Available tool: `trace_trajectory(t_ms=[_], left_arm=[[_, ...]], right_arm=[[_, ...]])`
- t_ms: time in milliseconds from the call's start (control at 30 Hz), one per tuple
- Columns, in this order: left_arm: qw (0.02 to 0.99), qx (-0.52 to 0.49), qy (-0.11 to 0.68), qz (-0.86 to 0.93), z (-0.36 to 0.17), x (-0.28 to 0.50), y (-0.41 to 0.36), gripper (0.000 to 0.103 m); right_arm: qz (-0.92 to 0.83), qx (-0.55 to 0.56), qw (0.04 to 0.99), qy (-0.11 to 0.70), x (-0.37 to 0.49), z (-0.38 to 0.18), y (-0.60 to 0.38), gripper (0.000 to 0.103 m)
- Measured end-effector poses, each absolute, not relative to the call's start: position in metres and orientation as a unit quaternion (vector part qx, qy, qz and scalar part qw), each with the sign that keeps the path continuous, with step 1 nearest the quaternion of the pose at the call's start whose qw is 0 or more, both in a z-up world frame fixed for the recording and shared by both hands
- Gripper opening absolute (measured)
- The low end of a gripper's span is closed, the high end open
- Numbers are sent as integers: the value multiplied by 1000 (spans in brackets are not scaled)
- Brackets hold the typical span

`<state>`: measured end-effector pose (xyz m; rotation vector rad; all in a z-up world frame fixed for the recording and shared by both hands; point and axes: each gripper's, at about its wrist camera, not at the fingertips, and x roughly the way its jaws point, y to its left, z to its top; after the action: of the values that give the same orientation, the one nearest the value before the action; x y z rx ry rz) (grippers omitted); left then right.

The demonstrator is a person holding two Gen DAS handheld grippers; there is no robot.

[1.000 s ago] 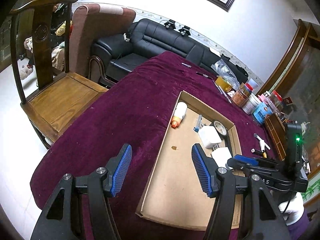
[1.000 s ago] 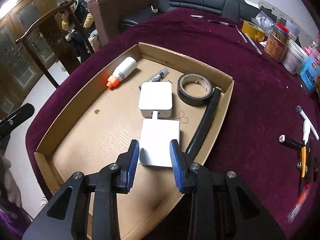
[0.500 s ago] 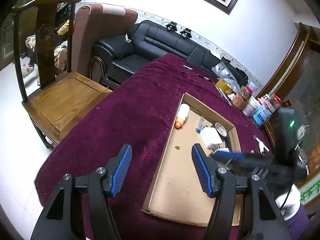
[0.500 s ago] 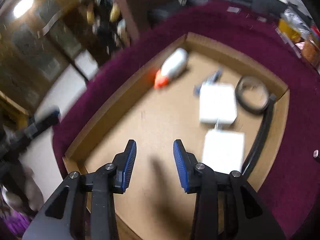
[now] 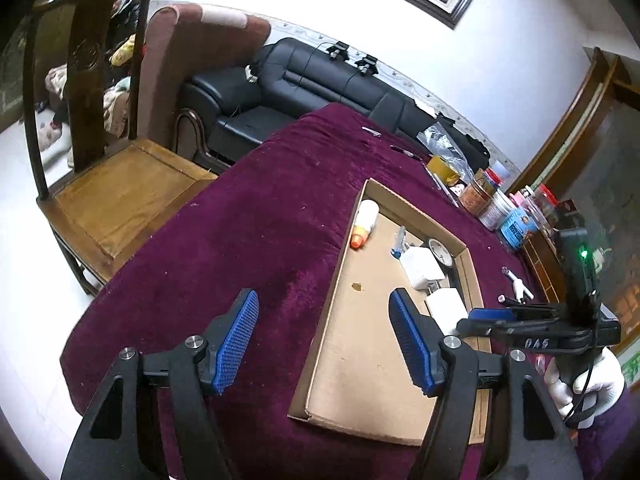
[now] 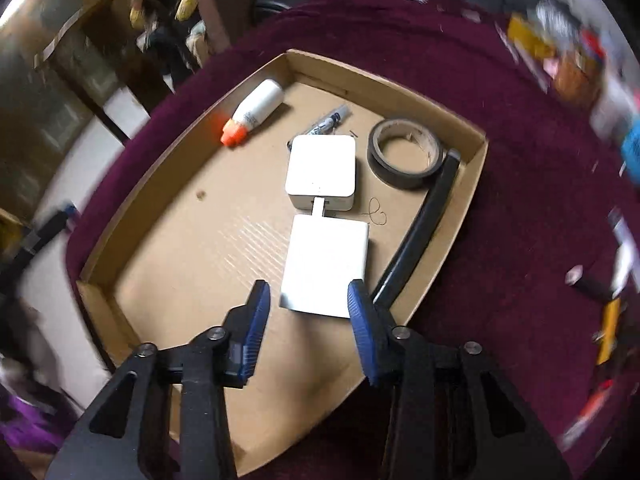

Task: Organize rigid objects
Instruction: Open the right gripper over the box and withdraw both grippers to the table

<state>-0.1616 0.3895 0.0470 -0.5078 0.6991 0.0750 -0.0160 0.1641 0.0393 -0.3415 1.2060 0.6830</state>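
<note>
Since a second ago your right gripper (image 6: 306,300) has drawn back from the nearer white box (image 6: 325,266) it was straddling, swung out over the bare cardboard and come back, its jaws opening as it went; your left gripper (image 5: 324,340) has barely shifted, though its jaws have opened a little further too. In the left wrist view, your left fingers (image 5: 236,340) stand well apart with nothing between them, hovering over the purple-covered surface (image 5: 240,240) beside the cardboard tray (image 5: 332,300); the right gripper shows at the right edge, held in your gloved hand (image 5: 580,384) above the tray's near right side. In the right wrist view, which is blurred toward the edges, your right fingers (image 6: 256,320) are apart and empty, just short of the near edge of that white box. It lies flat inside the tray, joined by a short white tab to a second white box (image 6: 322,172) beyond it; a tape roll (image 6: 406,152), a black bar (image 6: 424,224), a marker (image 6: 330,120) and an orange-capped bottle (image 6: 254,114) share the tray. The box looks rigid, light and smooth-sided, so it will likely slip under a shallow pinch. Take it across its two long side faces, near the middle, and expect the linked box to drag or pull free as you lift.
</note>
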Motion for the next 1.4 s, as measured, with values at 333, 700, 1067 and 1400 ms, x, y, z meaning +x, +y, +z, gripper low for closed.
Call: trace_trajectory(t_ms=[333,700,1067,1400], left_arm=[[902,-263,340,39,40,-168,400,62],[900,-275,337,36,35,-169,406,62],[900,-276,335,38,39,-175,404,62],[902,-263,341,29,49,-179,389,62]], right_arm=[[348,-243,752,504,-39,37,201,50],[323,-297,744,504,-28,39,175,49],[344,-321,746,471,-39,31,210,46],[340,-266,777,458,-5,30,252,47]])
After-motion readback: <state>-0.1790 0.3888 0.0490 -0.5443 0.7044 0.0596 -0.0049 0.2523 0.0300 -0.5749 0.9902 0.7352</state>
